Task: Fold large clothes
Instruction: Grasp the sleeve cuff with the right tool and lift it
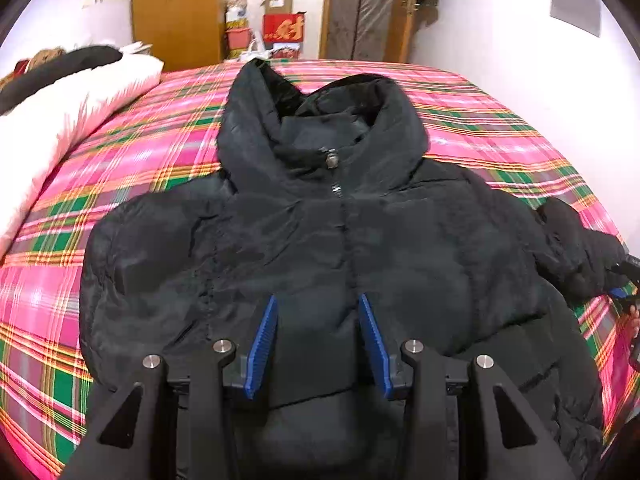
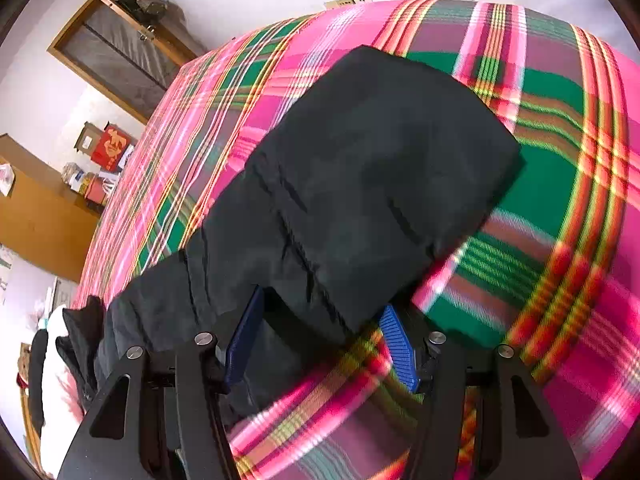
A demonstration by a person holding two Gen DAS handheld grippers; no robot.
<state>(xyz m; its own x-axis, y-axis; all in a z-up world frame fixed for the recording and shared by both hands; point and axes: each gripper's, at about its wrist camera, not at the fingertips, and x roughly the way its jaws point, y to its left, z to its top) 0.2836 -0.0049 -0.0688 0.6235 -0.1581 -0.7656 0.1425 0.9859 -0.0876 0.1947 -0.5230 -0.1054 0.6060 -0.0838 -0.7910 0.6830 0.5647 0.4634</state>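
On the bed (image 1: 132, 148), over a pink and green checked cover, a black padded jacket (image 1: 340, 248) lies face up, zipped, its hood (image 1: 320, 120) pointing toward the far wall. By my reading the fold has hardly begun: the body is spread flat and one sleeve (image 2: 372, 168) stretches out to the side across the cover.

The left gripper (image 1: 318, 344) hovers over the lower front of the jacket, its jaws about half apart with nothing pinched between them. The right gripper (image 2: 320, 340) is at the sleeve; its jaws stand fairly wide, and the sleeve's edge lies between them, but the blue pads do not look pressed on the cloth. The picture is blurred there, so contact is uncertain.

The next move probably calls for the right jaws to close on the sleeve and carry it in across the chest, while the left steadies the body or takes the hem. Thick padding may spring back, so a firm pinch seems wise.

As for containers, an open cardboard box (image 1: 278, 2) sits atop a red one (image 1: 284, 28) by the far wall; what they hold cannot be seen.
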